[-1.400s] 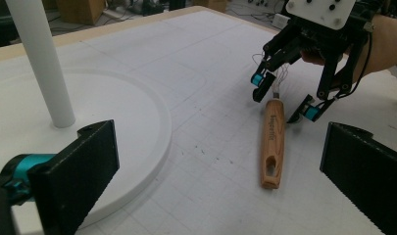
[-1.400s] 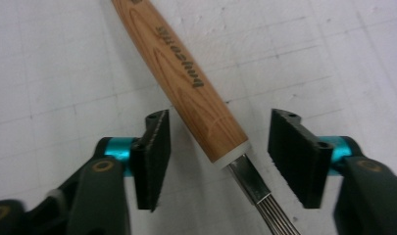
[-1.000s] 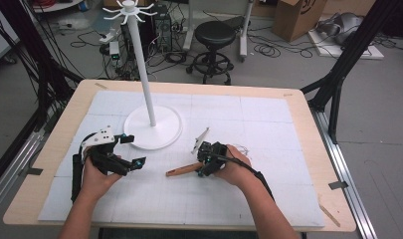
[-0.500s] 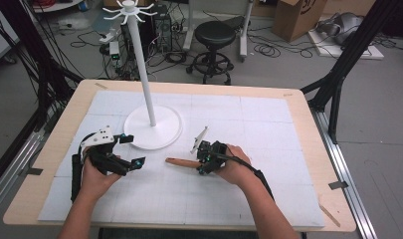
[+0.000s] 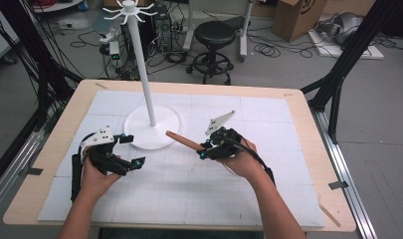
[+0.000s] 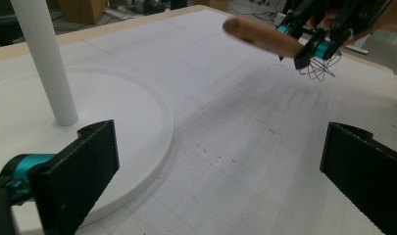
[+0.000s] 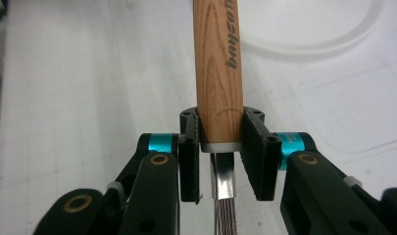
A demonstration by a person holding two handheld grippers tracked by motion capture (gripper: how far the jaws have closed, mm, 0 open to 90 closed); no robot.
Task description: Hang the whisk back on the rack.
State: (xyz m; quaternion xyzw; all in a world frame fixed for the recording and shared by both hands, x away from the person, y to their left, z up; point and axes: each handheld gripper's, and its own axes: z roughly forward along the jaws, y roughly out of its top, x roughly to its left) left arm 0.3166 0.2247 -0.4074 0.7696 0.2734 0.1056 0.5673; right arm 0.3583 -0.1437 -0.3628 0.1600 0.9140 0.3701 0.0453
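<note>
The right gripper point(image 7: 220, 147) had just clamped the whisk's wooden handle point(image 7: 218, 63) and lifted it off the mat point(image 5: 189, 199) toward the white stand point(image 5: 151, 127), ready for hanging. Its own view revealed the wire stem; the left gripper point(image 5: 122, 152) waited open.

The right claw point(image 5: 205, 149) is clamped tight and raised, while the left claw point(image 5: 132, 149) rests low, apparently wide open.
</note>
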